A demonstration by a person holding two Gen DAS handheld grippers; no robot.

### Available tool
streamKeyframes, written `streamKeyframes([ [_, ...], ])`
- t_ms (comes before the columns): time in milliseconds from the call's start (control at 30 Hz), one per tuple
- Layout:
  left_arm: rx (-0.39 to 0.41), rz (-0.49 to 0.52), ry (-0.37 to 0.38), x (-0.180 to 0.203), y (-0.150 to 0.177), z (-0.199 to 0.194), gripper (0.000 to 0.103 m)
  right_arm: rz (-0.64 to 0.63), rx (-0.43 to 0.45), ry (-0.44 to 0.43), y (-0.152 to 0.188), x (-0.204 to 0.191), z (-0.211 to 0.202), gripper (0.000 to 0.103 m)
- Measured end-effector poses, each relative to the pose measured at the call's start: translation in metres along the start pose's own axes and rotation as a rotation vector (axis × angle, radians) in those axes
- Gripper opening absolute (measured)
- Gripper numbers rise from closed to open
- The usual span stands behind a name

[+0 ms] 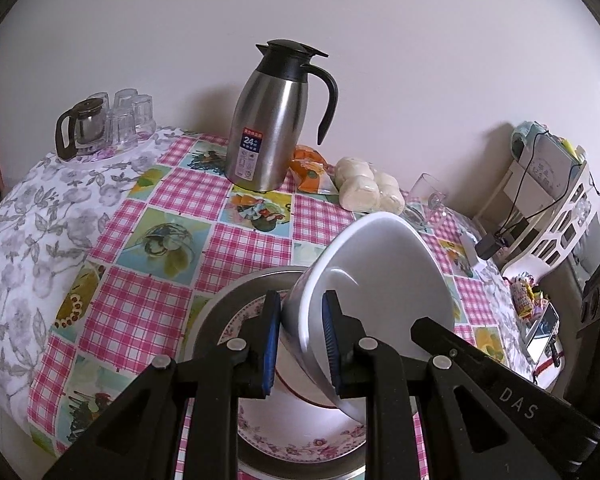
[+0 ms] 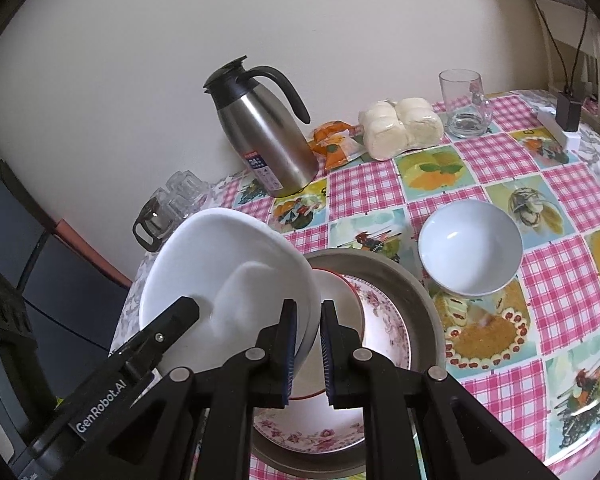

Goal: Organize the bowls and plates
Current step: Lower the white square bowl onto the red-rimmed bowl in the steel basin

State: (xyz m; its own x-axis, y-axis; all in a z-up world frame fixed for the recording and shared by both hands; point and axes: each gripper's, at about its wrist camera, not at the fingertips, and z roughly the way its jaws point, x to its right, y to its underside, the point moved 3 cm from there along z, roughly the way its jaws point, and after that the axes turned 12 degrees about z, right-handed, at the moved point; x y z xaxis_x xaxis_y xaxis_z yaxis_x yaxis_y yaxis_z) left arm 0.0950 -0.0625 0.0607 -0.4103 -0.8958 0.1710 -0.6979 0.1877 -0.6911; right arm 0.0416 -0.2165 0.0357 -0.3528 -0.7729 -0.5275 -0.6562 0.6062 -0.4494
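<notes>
Both grippers hold one white bowl (image 1: 376,276) tilted above a stack. My left gripper (image 1: 303,338) is shut on its rim. My right gripper (image 2: 308,346) is shut on the opposite rim of the same bowl (image 2: 228,276). Below it a floral plate (image 2: 384,332) lies in a metal pan (image 2: 416,292), with a red-rimmed white dish (image 2: 340,300) on the plate. The plate (image 1: 300,440) and the pan (image 1: 228,300) also show in the left wrist view. A second white bowl (image 2: 470,246) stands upright on the tablecloth right of the pan.
A steel thermos jug (image 1: 274,120) stands at the back by the wall, with wrapped buns (image 1: 370,190) and an orange packet (image 1: 310,170) beside it. A glass mug (image 2: 464,104) stands at the back right. A glass teapot and tumblers (image 1: 104,124) sit far left. A white rack (image 1: 556,208) is on the right.
</notes>
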Motion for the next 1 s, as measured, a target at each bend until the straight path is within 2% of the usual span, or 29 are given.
streamKeyframes([
  [400,-0.069,-0.011,0.02,0.006,0.008,0.026,0.021,0.038,-0.013,0.014,-0.004,0.019,0.007,0.014],
  [1000,-0.136,-0.063,0.007,-0.007,0.015,0.036,0.024,0.019,-0.064,0.059,0.004,0.014,0.027,0.016],
])
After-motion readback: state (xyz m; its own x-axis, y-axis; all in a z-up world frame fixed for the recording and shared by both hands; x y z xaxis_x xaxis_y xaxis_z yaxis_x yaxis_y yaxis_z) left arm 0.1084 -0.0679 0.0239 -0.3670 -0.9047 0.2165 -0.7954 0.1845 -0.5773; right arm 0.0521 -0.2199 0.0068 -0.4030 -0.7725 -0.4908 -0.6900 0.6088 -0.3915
